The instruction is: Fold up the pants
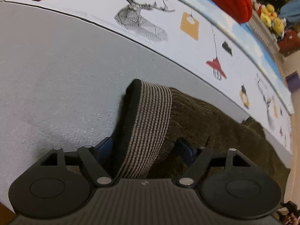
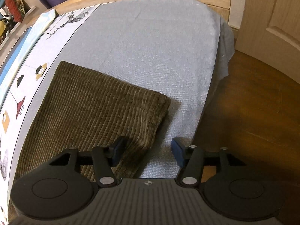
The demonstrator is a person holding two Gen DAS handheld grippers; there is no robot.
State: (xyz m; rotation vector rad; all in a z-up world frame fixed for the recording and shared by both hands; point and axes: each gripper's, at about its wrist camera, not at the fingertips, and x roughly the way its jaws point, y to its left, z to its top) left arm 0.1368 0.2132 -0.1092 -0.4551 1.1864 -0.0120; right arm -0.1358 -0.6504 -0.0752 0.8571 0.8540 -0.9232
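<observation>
Grey woven sheet (image 2: 153, 43) under ribbed olive corduroy pants (image 2: 90, 101), striped elastic waistband (image 1: 150, 123).

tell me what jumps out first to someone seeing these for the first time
The olive corduroy pants lie folded on the grey bedsheet, one corner between the open right gripper fingers. In the left wrist view the striped waistband stands up between the open left gripper fingers, below a white cover printed with a deer.
</observation>
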